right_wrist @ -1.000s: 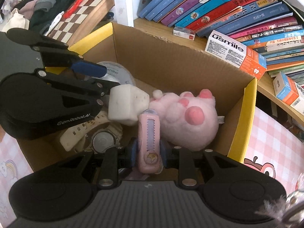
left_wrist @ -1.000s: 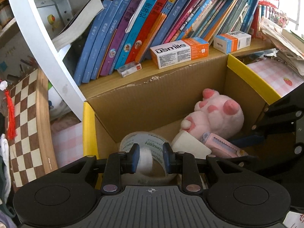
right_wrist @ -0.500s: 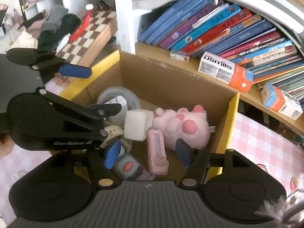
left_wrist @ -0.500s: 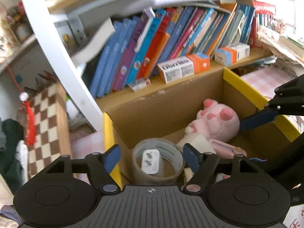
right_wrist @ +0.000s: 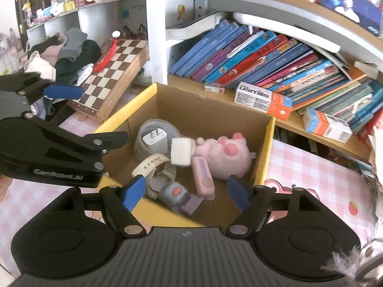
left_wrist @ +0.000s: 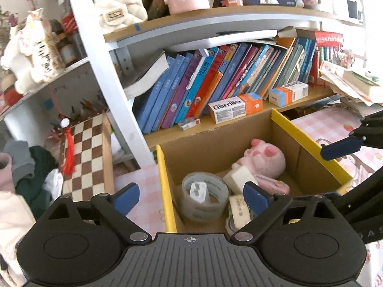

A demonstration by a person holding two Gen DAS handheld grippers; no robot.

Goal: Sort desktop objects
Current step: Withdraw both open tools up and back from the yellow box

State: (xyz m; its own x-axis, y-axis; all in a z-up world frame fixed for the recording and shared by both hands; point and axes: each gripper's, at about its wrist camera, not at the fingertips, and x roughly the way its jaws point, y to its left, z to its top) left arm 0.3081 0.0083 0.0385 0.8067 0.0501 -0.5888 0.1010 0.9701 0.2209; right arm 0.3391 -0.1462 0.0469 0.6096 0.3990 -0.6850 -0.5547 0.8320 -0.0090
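Left gripper [left_wrist: 190, 197] and right gripper [right_wrist: 186, 190] above the cardboard box [right_wrist: 269, 148], jaws wide after just opening, nothing between the pads. In the box, so gathered off the pink checked desk cloth [right_wrist: 318, 167]: tape roll [left_wrist: 203, 199] upright at the left wall with a white charger [right_wrist: 154, 140] inside its ring, and pink stapler-like case [right_wrist: 202, 175] flat against the pink plush [right_wrist: 225, 154], beside a white block [right_wrist: 180, 151] and a watch [right_wrist: 153, 165]. Probably poised wide for easy withdrawal, books [left_wrist: 215, 81] on the shelf behind left apart.
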